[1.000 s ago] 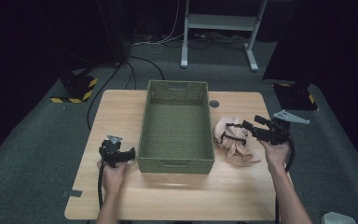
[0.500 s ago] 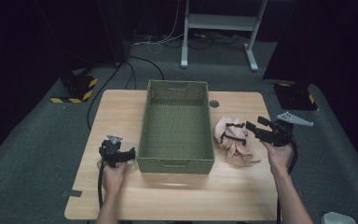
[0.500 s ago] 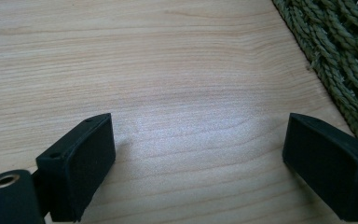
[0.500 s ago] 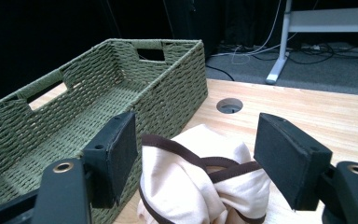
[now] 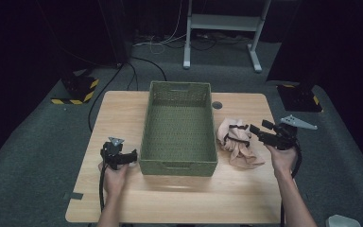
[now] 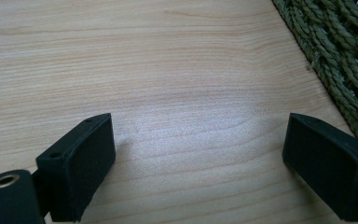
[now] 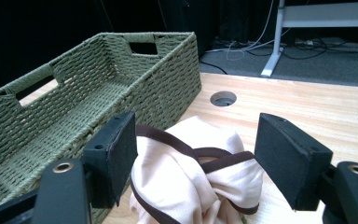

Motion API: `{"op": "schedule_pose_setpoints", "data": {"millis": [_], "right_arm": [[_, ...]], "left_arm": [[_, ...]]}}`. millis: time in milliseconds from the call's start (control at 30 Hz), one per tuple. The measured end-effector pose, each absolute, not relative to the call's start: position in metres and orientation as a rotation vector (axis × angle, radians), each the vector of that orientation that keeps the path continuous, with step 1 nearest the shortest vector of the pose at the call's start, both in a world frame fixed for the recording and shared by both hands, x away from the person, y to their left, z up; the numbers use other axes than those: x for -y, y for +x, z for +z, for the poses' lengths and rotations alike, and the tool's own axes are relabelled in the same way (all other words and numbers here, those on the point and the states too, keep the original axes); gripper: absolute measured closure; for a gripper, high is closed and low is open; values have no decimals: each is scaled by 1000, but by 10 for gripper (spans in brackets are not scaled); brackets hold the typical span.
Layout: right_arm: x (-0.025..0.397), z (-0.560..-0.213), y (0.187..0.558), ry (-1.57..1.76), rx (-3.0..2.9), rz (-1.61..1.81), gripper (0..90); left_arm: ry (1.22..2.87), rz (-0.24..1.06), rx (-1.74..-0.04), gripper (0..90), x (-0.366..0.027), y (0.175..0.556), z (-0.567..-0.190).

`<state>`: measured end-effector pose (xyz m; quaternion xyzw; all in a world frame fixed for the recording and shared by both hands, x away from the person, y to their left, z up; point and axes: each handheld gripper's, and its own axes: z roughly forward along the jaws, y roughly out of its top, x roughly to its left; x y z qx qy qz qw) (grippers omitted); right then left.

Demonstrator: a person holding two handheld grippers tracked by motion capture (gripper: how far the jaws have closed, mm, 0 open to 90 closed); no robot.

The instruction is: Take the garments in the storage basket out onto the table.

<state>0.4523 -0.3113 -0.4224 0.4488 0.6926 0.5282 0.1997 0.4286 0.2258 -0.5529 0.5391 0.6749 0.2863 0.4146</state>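
A green woven basket (image 5: 178, 161) stands empty in the middle of the wooden table (image 5: 118, 109). A crumpled beige cloth with dark brown trim (image 5: 238, 144) lies just right of it. My right gripper (image 5: 256, 132) is open, hovering at the cloth's right side and pointing at it; in the right gripper view the cloth (image 7: 191, 177) lies between the spread jaws of the right gripper (image 7: 196, 158), with the basket (image 7: 98, 107) beyond. My left gripper (image 5: 131, 156) rests open beside the basket's front left corner, over bare wood (image 6: 186, 93), the left gripper (image 6: 198, 163) holding nothing.
A round cable hole (image 5: 217, 105) sits in the table behind the cloth. The basket's woven wall (image 6: 340, 65) is close on the left gripper's right. A white desk frame (image 5: 222, 28) and cables lie on the grey floor beyond the table.
My right gripper has dropped a little and drawn slightly back to the right beside the cloth. The left gripper has stayed put.
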Motion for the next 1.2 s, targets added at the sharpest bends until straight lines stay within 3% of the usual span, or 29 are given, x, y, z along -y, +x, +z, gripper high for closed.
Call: {"op": "schedule_pose_setpoints", "data": {"millis": [1200], "right_arm": [[316, -450, 453, 1340, -1951, 1425, 299]], "left_arm": [[1355, 720, -1696, 92, -226, 429, -553]]}}
